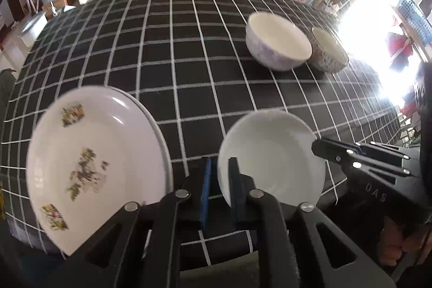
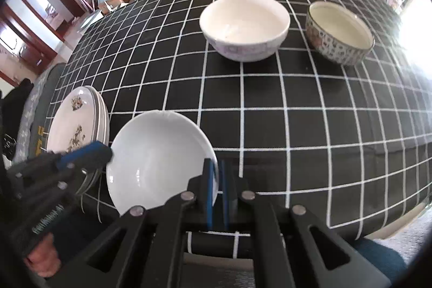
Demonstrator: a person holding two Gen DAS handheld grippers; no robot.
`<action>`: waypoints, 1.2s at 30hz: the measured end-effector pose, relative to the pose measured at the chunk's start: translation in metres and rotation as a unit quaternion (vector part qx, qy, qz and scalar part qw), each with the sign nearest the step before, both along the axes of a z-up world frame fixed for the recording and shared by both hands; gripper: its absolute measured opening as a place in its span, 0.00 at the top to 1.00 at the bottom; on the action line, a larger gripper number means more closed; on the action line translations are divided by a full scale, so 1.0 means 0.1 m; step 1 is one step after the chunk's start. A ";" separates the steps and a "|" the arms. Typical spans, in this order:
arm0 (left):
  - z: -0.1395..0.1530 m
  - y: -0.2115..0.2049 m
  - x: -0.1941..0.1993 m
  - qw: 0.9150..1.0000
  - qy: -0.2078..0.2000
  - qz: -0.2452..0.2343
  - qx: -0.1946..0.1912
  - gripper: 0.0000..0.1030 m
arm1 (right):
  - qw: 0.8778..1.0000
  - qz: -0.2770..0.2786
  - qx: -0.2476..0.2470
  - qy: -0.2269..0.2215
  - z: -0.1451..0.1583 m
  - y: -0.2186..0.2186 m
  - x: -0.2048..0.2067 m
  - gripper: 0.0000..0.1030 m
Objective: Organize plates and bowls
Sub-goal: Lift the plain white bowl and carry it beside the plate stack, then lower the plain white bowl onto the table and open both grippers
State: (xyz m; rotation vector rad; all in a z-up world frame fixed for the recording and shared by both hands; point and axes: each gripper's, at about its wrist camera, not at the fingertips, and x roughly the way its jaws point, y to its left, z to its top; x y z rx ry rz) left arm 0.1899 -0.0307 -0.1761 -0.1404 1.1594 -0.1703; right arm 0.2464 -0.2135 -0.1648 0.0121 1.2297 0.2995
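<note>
White dish (image 1: 272,153) over checked tablecloth (image 1: 189,58), my left gripper (image 1: 220,174) and right gripper (image 2: 217,180) each clamped on its rim, stacked plates (image 1: 94,153) beside.

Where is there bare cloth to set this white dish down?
Free: the wide checked tablecloth between the white dish and the two far bowls, the white bowl and the patterned bowl; also the far left of the cloth. Crowded: the near left, where the plate stack sits right beside the dish.
</note>
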 end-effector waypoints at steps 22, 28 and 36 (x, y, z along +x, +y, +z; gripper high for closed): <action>0.93 0.02 -0.20 0.996 -0.080 0.018 0.045 0.33 | 0.987 -0.055 -0.028 -0.148 1.04 -0.31 -0.27 0.24; 1.08 -0.09 -0.07 0.993 -0.113 -0.006 0.032 0.14 | 0.984 -0.048 -0.007 -0.169 1.21 -0.36 -0.12 0.18; 1.01 -0.23 0.33 0.992 -0.116 -0.026 0.038 0.00 | 0.984 -0.040 -0.060 -0.164 1.16 -0.34 0.28 0.18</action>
